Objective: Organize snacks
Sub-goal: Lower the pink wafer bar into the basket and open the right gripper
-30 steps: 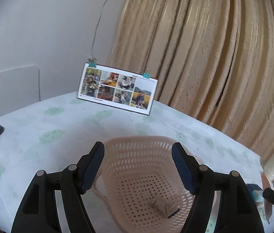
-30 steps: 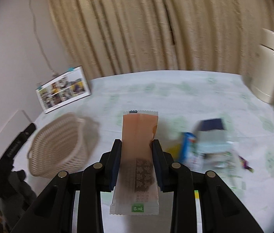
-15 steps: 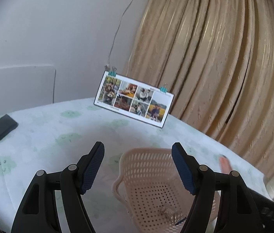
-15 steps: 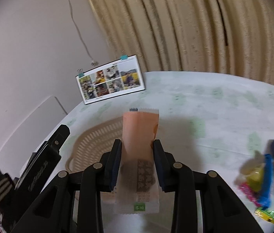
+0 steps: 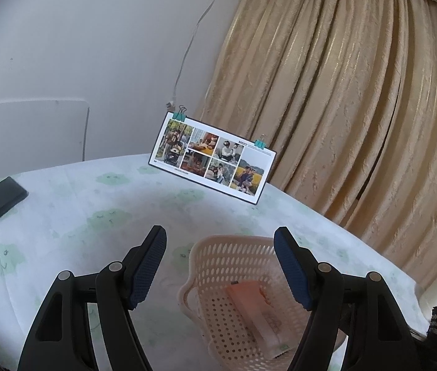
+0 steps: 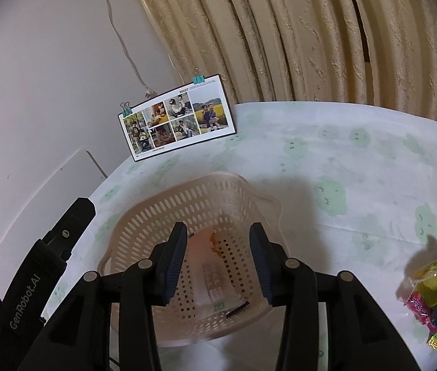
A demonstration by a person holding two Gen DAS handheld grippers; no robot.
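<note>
Right wrist view is showing you the orange snack packet (image 6: pixel 210 273) lying flat on the perforated floor of the beige plastic basket (image 6: pixel 144 216), no longer pinched as it was half a second ago. Your right gripper (image 6: pixel 217 261) is hovering just above the basket with its jaws now spread apart and empty. Your left gripper (image 5: pixel 220 266) is also standing wide open beside the basket, holding nothing. That is reading as one item delivered. The remaining snacks (image 6: pixel 432 293) are waiting in a heap well apart at your right on the tablecloth (image 6: pixel 326 142), so you are likely heading there next.
</note>
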